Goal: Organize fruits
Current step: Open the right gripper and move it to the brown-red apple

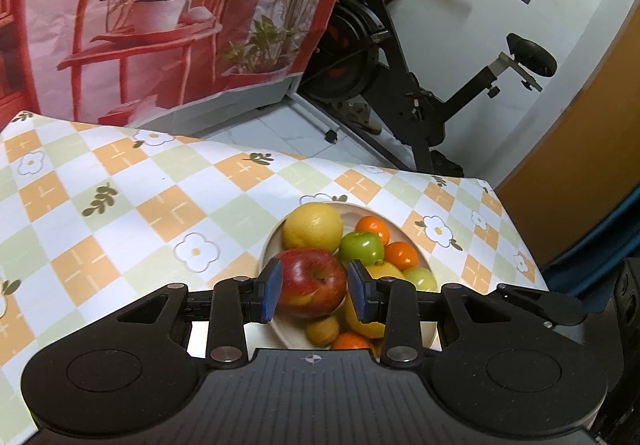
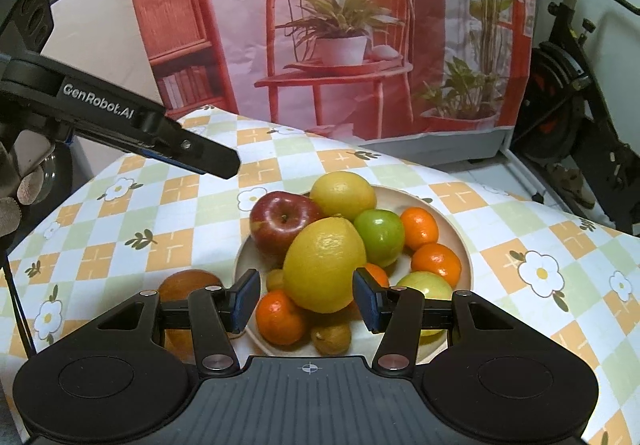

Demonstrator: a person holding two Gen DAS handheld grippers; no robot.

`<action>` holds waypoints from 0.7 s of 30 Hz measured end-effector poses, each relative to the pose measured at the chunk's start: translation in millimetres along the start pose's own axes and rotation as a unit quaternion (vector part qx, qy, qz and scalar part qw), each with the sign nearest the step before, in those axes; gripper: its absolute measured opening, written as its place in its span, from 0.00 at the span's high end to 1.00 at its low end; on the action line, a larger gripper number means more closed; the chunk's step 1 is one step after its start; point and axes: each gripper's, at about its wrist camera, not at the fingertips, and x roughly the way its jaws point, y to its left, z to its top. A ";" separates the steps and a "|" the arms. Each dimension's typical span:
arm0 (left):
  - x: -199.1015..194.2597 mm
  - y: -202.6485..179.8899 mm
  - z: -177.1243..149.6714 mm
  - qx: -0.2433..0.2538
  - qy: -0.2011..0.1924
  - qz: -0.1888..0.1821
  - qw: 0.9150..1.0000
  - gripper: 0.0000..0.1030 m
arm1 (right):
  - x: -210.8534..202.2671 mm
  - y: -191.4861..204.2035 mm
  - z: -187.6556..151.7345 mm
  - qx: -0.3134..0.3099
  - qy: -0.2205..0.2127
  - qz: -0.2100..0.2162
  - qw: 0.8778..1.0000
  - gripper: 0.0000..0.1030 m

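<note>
Plate (image 2: 466,245): two lemons, one red apple (image 2: 282,223), four oranges.

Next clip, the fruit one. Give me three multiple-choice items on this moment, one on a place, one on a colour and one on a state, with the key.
1. Where is the red apple?
A) on the plate, among other fruit
B) on the floor
C) on the cloth, away from the plate

2. What colour are the pads of the left gripper?
A) red
B) blue
C) white

3. What state is the left gripper in?
A) shut on an orange
B) shut on the red apple
C) open, holding nothing

Key:
1 A: the red apple sits inside the plate's rim, against other fruit.
2 B: both pads show blue in the left wrist view.
3 C: the right wrist view shows the left gripper up off the plate, with nothing in it.
</note>
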 end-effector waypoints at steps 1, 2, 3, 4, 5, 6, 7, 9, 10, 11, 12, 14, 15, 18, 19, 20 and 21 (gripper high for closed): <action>-1.2 1.2 -1.3 0.000 0.000 0.001 1.000 0.63 | -1.1 1.6 -0.6 0.000 0.000 0.001 1.000 0.54; -3.2 2.8 -3.3 0.000 0.000 0.003 1.000 0.63 | -2.0 3.3 -1.1 -0.001 0.000 0.001 1.000 0.54; -4.4 3.6 -4.9 0.000 0.000 0.004 1.000 0.63 | -2.9 4.7 -1.5 -0.001 0.000 0.001 1.000 0.54; -6.0 5.2 -6.7 0.001 0.000 0.006 1.000 0.63 | -3.7 5.5 -1.6 -0.002 0.000 0.002 1.000 0.54; -7.8 6.8 -8.1 0.001 0.000 0.007 1.000 0.63 | -4.3 6.8 -2.0 -0.002 0.000 0.002 1.000 0.54; -9.4 8.3 -10.0 0.000 0.000 0.008 1.000 0.63 | -4.7 7.8 -2.4 -0.001 0.000 0.002 1.000 0.54; -10.7 9.7 -11.8 -0.001 0.001 0.008 1.000 0.63 | -5.4 8.9 -3.0 0.000 0.001 0.002 1.000 0.54; -12.7 11.9 -15.6 -0.002 0.002 0.009 1.000 0.63 | -6.0 11.5 -4.6 0.000 0.002 0.003 1.000 0.54; -13.6 13.1 -17.3 -0.002 0.002 0.010 1.000 0.63 | -6.3 12.9 -5.1 0.000 0.002 0.004 1.000 0.54; -14.3 13.6 -18.2 -0.003 0.003 0.010 1.000 0.63 | -6.5 14.2 -5.6 0.000 0.003 0.005 1.000 0.54; -15.4 15.2 -20.2 -0.004 0.004 0.011 1.000 0.63 | -6.4 15.3 -5.8 0.000 0.004 0.005 1.000 0.54; -16.0 17.2 -22.9 -0.006 0.007 0.010 1.000 0.63 | -7.0 17.7 -6.1 -0.001 0.004 0.007 1.000 0.54; -16.1 17.5 -24.1 -0.006 0.008 0.011 1.000 0.63 | -7.2 18.9 -6.2 -0.002 0.004 0.008 1.000 0.54; -16.2 20.1 -27.7 -0.006 0.011 0.010 1.000 0.63 | -7.6 21.7 -6.5 -0.003 0.005 0.009 1.000 0.54; -16.2 20.6 -28.8 -0.007 0.012 0.010 1.000 0.63 | -7.9 22.6 -6.6 -0.004 0.005 0.010 1.000 0.54; -16.2 21.3 -30.3 -0.007 0.013 0.010 1.000 0.63 | -7.9 23.6 -6.7 -0.005 0.005 0.011 1.000 0.54; -16.2 22.0 -31.9 -0.007 0.014 0.009 1.000 0.63 | -7.6 24.7 -6.8 -0.005 0.005 0.013 1.000 0.54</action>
